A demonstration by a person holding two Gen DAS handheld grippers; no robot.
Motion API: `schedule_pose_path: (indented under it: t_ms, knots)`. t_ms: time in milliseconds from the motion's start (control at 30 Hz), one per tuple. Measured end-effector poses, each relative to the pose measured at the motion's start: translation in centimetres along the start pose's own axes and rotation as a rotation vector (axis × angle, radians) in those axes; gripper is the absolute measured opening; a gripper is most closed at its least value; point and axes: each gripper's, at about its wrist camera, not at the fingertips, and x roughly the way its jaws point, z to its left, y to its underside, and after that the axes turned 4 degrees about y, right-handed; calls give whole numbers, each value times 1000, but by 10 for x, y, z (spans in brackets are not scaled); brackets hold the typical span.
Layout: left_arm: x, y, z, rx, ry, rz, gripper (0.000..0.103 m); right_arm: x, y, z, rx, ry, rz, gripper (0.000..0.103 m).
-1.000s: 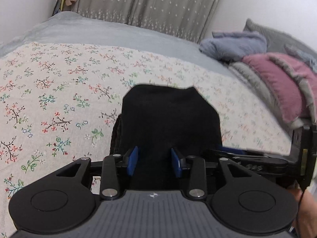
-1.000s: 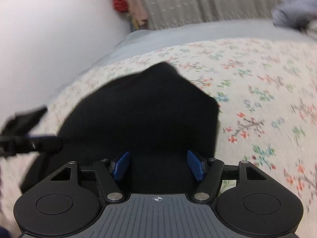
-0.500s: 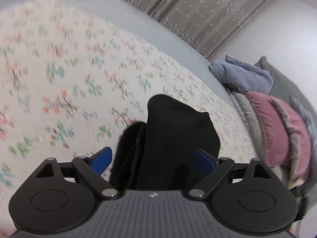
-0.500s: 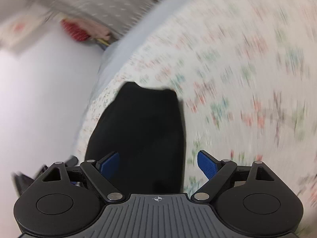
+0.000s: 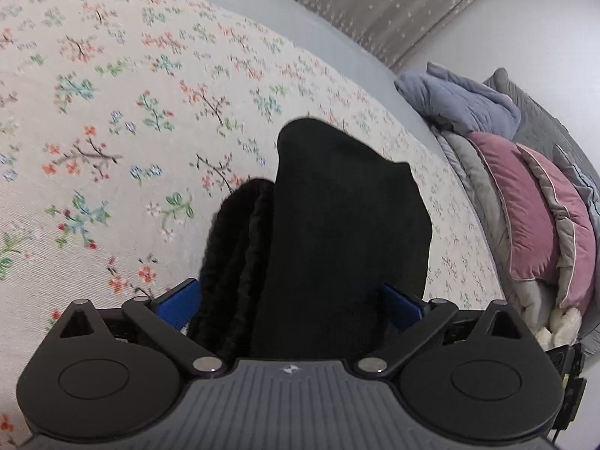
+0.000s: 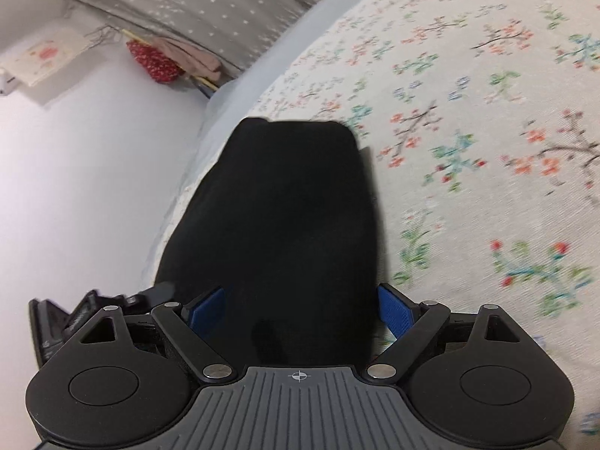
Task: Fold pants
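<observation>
Black pants [image 5: 337, 225] lie folded into a thick bundle on the floral bedspread [image 5: 112, 112], with ribbed layers showing on the bundle's left side. My left gripper [image 5: 288, 305] straddles the near end, its jaws opening wide, and its blue pads [image 5: 176, 303] stand at the cloth's sides without squeezing it. In the right wrist view the same pants [image 6: 285, 206] lie flat near the bed's edge. My right gripper [image 6: 300, 311] is open around their near end, one blue pad [image 6: 393, 311] clear of the cloth. The left gripper's body [image 6: 93, 311] shows at lower left.
Pink and grey pillows [image 5: 532, 202] and a blue-grey blanket [image 5: 461, 101] pile up at the bed's right end. A grey curtain [image 5: 375, 0] hangs behind the bed. A white wall [image 6: 75, 168] runs close along the bed's edge beside the pants.
Both grippers have spread their jaws wide and let go of the pants. Both have sunk and rolled, and the pants now rest as a bundle on the bedspread.
</observation>
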Motion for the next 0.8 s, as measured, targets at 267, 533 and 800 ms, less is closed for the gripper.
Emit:
schedule_pose_path:
  t_ms: [267, 533, 800]
  knots:
    - [11, -3, 8, -19, 28, 27, 103, 5, 6, -1, 13, -30, -48, 88]
    - [5, 0, -23, 96, -52, -30, 78, 10, 1, -11, 77, -31, -46, 30]
    - [-8, -5, -36, 71, -7, -117, 59, -8, -28, 37, -137, -19, -90, 20]
